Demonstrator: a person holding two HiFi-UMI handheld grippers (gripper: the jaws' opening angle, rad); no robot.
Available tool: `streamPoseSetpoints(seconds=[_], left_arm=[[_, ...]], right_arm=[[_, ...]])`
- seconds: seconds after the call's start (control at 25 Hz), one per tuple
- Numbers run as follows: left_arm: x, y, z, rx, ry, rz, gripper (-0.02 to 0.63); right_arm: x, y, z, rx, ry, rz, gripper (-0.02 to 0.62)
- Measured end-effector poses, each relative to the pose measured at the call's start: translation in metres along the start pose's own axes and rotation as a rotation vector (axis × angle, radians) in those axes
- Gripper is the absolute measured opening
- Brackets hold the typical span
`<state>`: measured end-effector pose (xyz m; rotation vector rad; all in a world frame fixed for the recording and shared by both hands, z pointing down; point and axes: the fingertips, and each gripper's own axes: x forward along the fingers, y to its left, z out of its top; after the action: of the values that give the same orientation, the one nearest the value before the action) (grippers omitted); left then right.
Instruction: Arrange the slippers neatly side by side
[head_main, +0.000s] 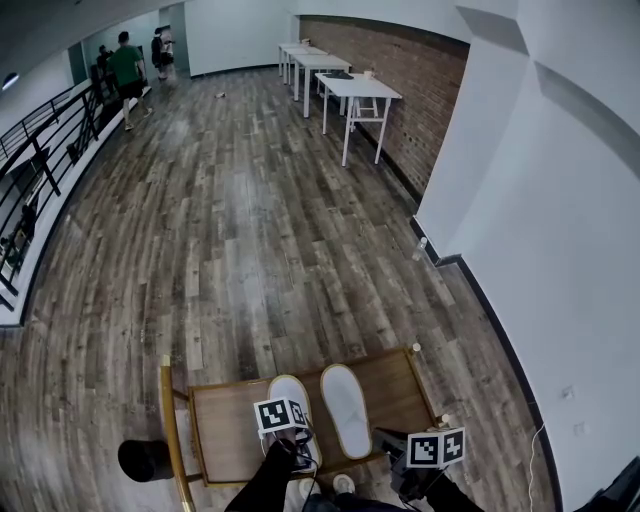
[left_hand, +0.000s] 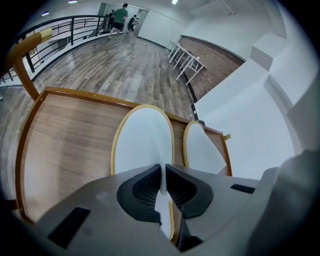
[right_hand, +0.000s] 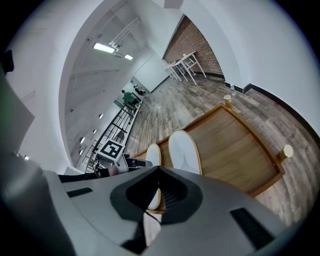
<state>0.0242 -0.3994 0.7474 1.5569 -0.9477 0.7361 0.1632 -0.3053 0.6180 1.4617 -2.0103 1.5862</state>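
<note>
Two white slippers with tan rims lie side by side, toes pointing away, on a low wooden table (head_main: 225, 415). My left gripper (head_main: 298, 445) is shut on the heel edge of the left slipper (head_main: 288, 392); the thin white edge is pinched between its pads (left_hand: 172, 187). In the left gripper view the left slipper (left_hand: 142, 145) runs straight ahead, with the right slipper (left_hand: 202, 150) close beside it. My right gripper (head_main: 388, 440) hangs off the table's near right corner, shut with nothing between its jaws. It looks across at both slippers (right_hand: 184, 149).
The table has a raised wooden rim (left_hand: 30, 130) and knobbed corner posts (right_hand: 286, 150). A black round object (head_main: 145, 458) sits on the floor to its left. White tables (head_main: 355, 90) line the brick wall far ahead, people (head_main: 125, 65) walk by a railing (head_main: 40, 150), and a white wall (head_main: 560, 250) stands to the right.
</note>
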Motion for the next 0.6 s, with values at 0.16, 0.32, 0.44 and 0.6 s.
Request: streamPoseSetpoints(seconds=[0.16, 0.32, 0.44, 0.6], left_arm=[[0.001, -0.004, -0.001, 0.021, 0.006, -0.015, 0.012], [0.001, -0.006, -0.003, 0.053, 0.003, -0.006, 0.014], [-0.001, -0.007, -0.003, 0.069, 0.010, -0.007, 0.018], [-0.004, -0.013, -0.007, 0.069, 0.029, -0.040, 0.052]], right_arm=[[0.000, -0.002, 0.001, 0.001, 0.000, 0.003, -0.002], [0.001, -0.002, 0.001, -0.002, 0.002, 0.003, -0.002], [0.004, 0.000, 0.000, 0.000, 0.007, 0.008, -0.002], [0.008, 0.004, 0.000, -0.005, 0.008, 0.021, -0.002]])
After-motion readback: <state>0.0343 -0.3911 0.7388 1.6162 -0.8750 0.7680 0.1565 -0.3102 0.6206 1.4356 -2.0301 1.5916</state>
